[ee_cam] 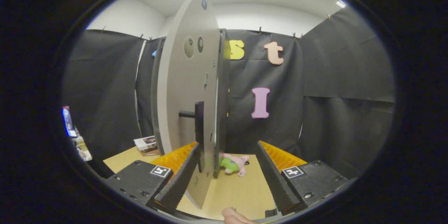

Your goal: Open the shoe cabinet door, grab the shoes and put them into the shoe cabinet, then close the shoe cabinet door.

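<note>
The grey cabinet door (182, 87) stands swung out toward me, seen almost edge-on, with a dark bar handle (199, 126) on a short post. Behind it rises the dark front edge of the shoe cabinet (223, 94). My gripper (228, 144) is open wide. The door's lower edge passes between the fingers, close against the left finger (182, 175), and the handle sits just above that fingertip. The right finger (271, 171) is well apart from the door. Nothing is pressed between the fingers.
A pink and green plush toy (233, 164) lies on the wooden table (241, 192) just beyond the door's foot. A small stack of books (147, 144) sits at the cabinet's left. A person's fingertip (232, 216) shows below the fingers.
</note>
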`<act>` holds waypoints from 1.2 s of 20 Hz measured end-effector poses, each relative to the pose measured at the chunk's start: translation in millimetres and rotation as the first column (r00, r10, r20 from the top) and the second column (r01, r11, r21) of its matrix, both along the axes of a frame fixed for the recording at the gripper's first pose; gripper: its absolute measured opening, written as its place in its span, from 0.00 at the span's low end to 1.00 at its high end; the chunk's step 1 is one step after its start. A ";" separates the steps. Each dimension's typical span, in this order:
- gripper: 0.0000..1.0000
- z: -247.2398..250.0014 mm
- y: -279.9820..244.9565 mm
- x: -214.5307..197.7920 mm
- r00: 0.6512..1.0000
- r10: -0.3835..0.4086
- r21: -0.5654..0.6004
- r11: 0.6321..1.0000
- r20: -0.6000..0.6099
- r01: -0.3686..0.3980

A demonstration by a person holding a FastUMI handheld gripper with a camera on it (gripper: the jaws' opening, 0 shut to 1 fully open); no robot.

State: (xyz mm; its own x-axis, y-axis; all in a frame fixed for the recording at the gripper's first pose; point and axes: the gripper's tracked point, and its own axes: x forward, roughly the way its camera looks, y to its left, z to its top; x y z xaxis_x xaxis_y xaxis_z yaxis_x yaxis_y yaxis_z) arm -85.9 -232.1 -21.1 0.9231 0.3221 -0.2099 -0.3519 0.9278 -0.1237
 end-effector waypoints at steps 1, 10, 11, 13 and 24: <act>0.99 -5.9 9.2 -2.5 1.000 0.006 -0.015 1.000 -0.014 -0.007; 0.93 -6.5 25.1 -6.9 0.997 -0.069 -0.050 0.996 0.022 0.070; 0.93 -7.9 34.6 -8.8 0.998 -0.057 -0.051 0.997 0.022 0.058; 0.93 -12.4 56.5 -11.9 1.000 -0.031 -0.030 0.999 0.005 0.031; 0.93 -31.3 145.7 -2.9 0.999 -0.005 0.004 1.000 -0.035 0.005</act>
State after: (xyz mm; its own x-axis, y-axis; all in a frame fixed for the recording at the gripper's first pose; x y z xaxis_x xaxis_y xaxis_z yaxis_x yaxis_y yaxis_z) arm -88.8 -86.3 -52.4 0.9167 0.3186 -0.2411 -0.3514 0.9301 -0.1072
